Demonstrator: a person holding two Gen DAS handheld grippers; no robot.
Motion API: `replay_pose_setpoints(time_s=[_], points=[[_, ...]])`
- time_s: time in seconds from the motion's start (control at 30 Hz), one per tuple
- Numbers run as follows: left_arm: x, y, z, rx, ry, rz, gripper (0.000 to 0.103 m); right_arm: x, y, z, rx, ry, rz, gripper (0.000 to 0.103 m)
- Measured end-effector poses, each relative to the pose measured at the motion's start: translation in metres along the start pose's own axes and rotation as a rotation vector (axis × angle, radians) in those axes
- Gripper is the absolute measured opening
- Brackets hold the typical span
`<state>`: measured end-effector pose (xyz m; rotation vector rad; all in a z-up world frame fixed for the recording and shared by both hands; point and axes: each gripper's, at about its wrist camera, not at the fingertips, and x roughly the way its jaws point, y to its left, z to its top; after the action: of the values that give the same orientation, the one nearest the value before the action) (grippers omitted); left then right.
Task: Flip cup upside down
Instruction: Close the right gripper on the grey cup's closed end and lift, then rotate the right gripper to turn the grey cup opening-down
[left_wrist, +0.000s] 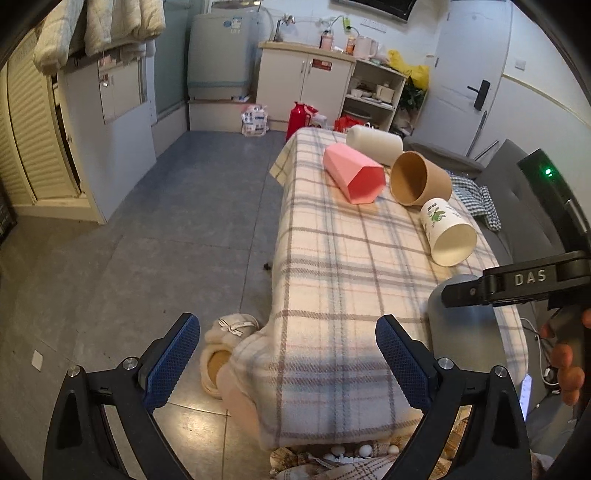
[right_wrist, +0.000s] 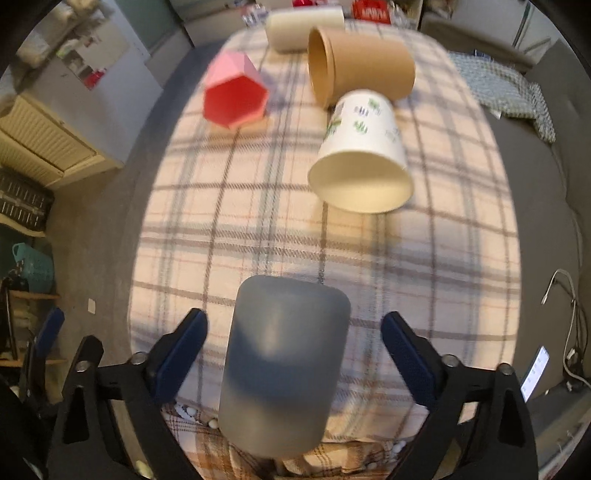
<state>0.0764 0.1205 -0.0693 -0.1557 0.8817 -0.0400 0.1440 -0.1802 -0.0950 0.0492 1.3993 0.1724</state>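
Note:
A grey cup (right_wrist: 284, 365) stands bottom-up on the plaid-covered table (right_wrist: 443, 266), near its front edge. My right gripper (right_wrist: 293, 350) is open, its blue pads on either side of the cup with gaps to both. The cup also shows in the left wrist view (left_wrist: 461, 306), partly hidden behind the right gripper's body. My left gripper (left_wrist: 288, 350) is open and empty, held off the table's front left corner, above the floor.
Several cups lie on their sides farther back: a white printed paper cup (right_wrist: 364, 158), a brown paper tub (right_wrist: 360, 62), a pink faceted cup (right_wrist: 236, 96) and a cream cylinder (right_wrist: 303, 27). A slipper (left_wrist: 225, 350) lies on the floor left of the table. A grey sofa (left_wrist: 517, 177) stands to the right.

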Motion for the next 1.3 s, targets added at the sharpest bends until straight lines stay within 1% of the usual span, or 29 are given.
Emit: replay_pose_setpoints(time_s=[0.07,0.1,0.13,0.17,0.27,0.37,0.43,0.5,0.57,0.6,0.73,0.77,0.97,1.07,1.17,1.27,1.3], points=[[0.007,-0.002,0.002,-0.001,0.011,-0.011,0.099,0.009,-0.001,0.005,0.008,0.036,0.003,0.083],[0.010,-0.004,0.004,0.002,0.015,-0.016,0.099,0.013,-0.002,0.007,0.012,0.051,0.007,0.082],[0.013,-0.006,0.006,0.006,0.018,-0.022,0.099,0.016,-0.004,0.009,0.020,0.063,0.022,0.079],[0.014,-0.008,0.007,0.010,0.020,-0.025,0.099,0.017,-0.007,0.010,0.037,0.069,0.051,0.073],[0.019,-0.015,0.012,0.027,0.024,-0.035,0.099,0.014,-0.012,0.012,0.051,0.062,0.064,0.073],[0.019,-0.017,0.013,0.037,0.022,-0.034,0.099,0.000,-0.017,0.013,0.048,0.018,0.085,0.073],[0.017,-0.019,0.014,0.036,0.017,-0.031,0.099,-0.014,-0.020,0.008,0.022,-0.042,0.096,0.073],[0.014,-0.020,0.013,0.033,0.012,-0.028,0.099,-0.028,-0.018,0.003,-0.014,-0.110,0.082,0.073],[0.011,-0.023,0.010,0.031,0.010,-0.020,0.099,-0.045,-0.014,-0.003,-0.063,-0.198,0.047,0.073],[0.010,-0.024,0.009,0.031,0.009,-0.016,0.099,-0.053,-0.013,-0.008,-0.092,-0.257,0.024,0.073],[0.004,-0.027,0.001,0.028,0.007,0.005,0.099,-0.071,-0.002,-0.022,-0.182,-0.456,-0.053,0.072],[0.003,-0.028,0.000,0.027,0.007,0.008,0.099,-0.072,-0.002,-0.025,-0.197,-0.489,-0.056,0.072],[0.000,-0.029,-0.006,0.014,0.008,0.041,0.099,-0.064,-0.003,-0.029,-0.231,-0.595,-0.080,0.072],[0.000,-0.031,-0.006,0.011,0.006,0.049,0.099,-0.061,-0.004,-0.028,-0.244,-0.609,-0.073,0.072],[0.002,-0.034,-0.006,0.008,0.013,0.046,0.099,-0.052,-0.005,-0.031,-0.245,-0.585,-0.069,0.072],[0.006,-0.041,-0.008,0.022,0.029,0.041,0.099,-0.042,-0.007,-0.033,-0.239,-0.538,-0.065,0.072],[0.006,-0.043,-0.009,0.028,0.033,0.040,0.099,-0.043,-0.006,-0.034,-0.245,-0.548,-0.067,0.072]])
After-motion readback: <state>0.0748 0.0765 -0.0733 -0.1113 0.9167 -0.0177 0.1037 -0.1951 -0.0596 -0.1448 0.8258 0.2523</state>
